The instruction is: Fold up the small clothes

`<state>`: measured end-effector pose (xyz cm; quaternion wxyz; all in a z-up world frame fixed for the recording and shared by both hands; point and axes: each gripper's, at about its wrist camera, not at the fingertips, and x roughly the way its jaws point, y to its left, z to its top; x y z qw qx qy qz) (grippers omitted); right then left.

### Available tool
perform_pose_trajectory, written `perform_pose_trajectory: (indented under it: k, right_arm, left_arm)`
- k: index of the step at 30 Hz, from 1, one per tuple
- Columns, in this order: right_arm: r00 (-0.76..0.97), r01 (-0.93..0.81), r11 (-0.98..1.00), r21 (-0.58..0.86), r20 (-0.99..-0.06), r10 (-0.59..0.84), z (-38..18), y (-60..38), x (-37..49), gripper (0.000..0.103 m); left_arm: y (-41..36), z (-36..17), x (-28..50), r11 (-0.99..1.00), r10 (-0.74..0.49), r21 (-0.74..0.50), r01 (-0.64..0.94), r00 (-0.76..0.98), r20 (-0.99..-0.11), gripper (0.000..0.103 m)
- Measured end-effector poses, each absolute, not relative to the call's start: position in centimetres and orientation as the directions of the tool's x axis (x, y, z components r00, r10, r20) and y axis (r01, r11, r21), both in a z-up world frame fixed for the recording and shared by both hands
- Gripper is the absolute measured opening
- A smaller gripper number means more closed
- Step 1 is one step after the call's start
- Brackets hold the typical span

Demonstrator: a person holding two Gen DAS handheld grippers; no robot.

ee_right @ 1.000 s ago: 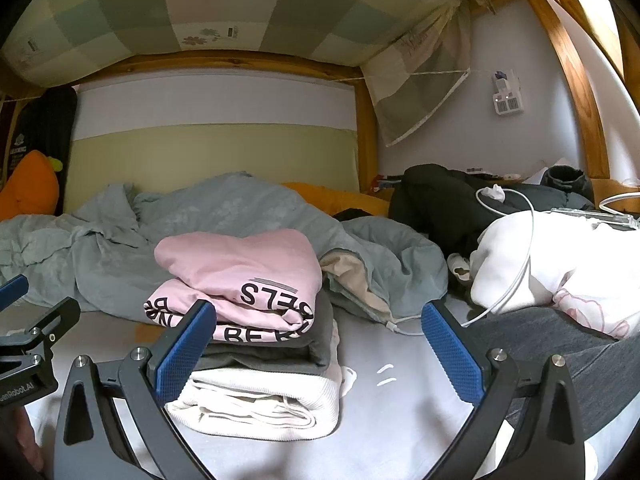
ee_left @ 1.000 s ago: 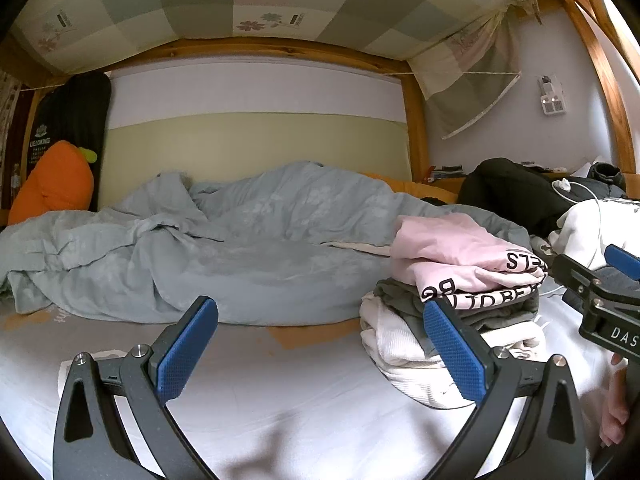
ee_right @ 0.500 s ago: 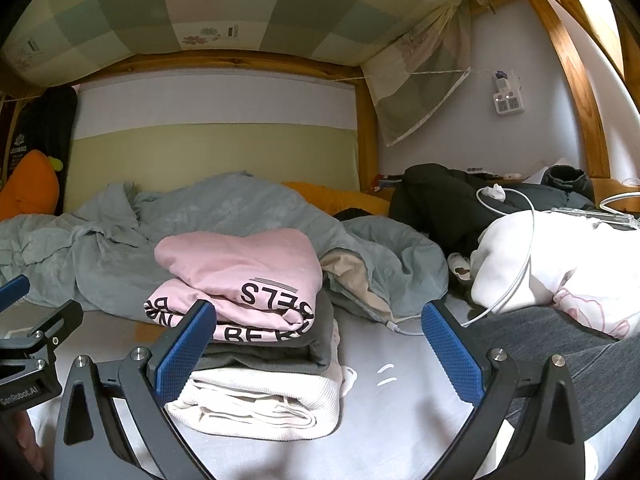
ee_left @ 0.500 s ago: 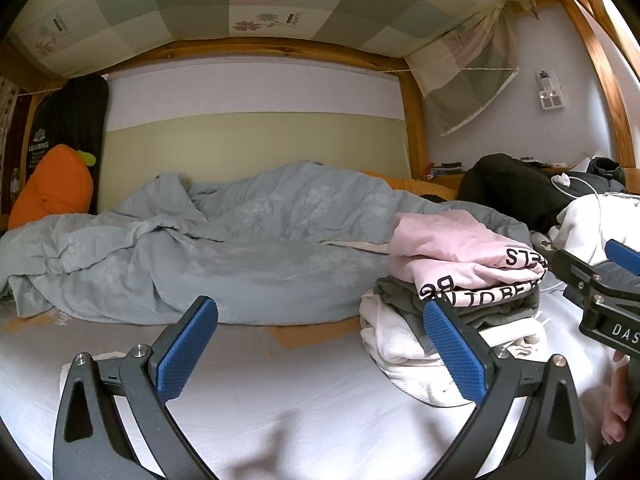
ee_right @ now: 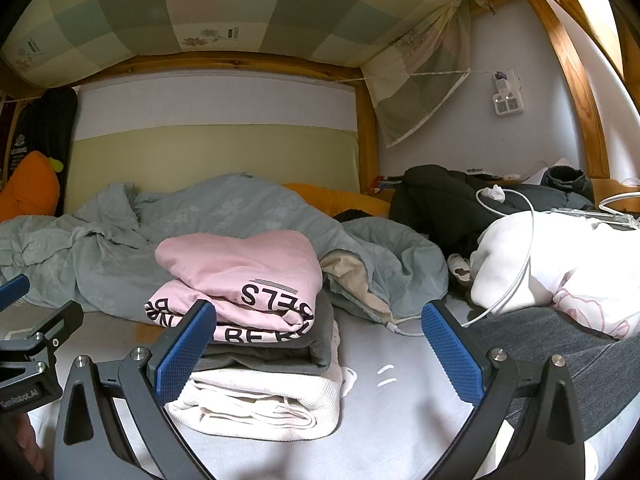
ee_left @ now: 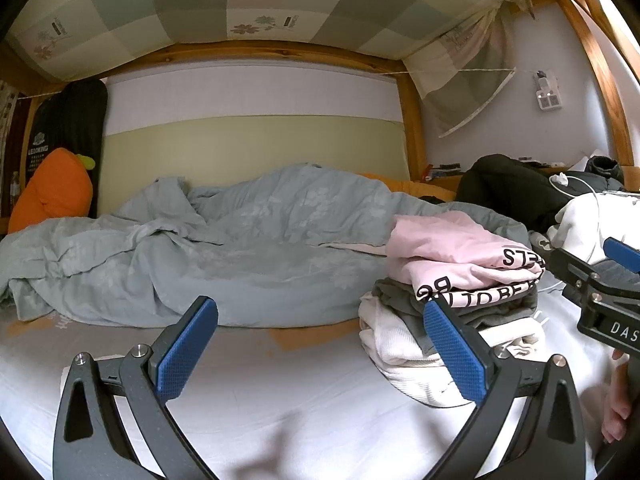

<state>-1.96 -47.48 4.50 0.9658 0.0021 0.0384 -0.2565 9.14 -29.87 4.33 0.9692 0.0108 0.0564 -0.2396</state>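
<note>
A stack of folded clothes rests on the white bed sheet (ee_left: 280,380): a pink top with black lettering (ee_right: 248,276) (ee_left: 460,252) on a grey garment (ee_right: 280,354) (ee_left: 400,294), with a white knit one (ee_right: 264,400) (ee_left: 396,344) at the bottom. My left gripper (ee_left: 320,348) hovers open over bare sheet, left of the stack, holding nothing. My right gripper (ee_right: 318,350) is open too, its left finger in front of the stack and nothing between the pads. Each gripper shows at the edge of the other's view.
A rumpled grey-green duvet (ee_left: 224,248) fills the back of the bed. An orange cushion (ee_left: 52,192) leans at far left. At right lie a black jacket (ee_right: 448,204), a white garment (ee_right: 560,260) with a white cable (ee_right: 520,248), and grey fabric (ee_right: 560,344). Wooden bunk posts (ee_right: 576,80) rise on the right.
Both grippers stay open and almost still; the left wrist view has drifted slightly, so the stack sits a touch higher in it. The clothes have not moved.
</note>
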Motion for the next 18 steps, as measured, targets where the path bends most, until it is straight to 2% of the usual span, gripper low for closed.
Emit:
perform_pose_trajectory:
  k: [18]
  right_arm:
    - [0.859,0.507,0.862,-0.013,-0.074,-0.506,4.65,-46.85,-2.6,0.103]
  left_arm:
    - [-29.84,4.35,8.27,0.881,-0.469,0.023,0.472,0.879,-0.081,0.103]
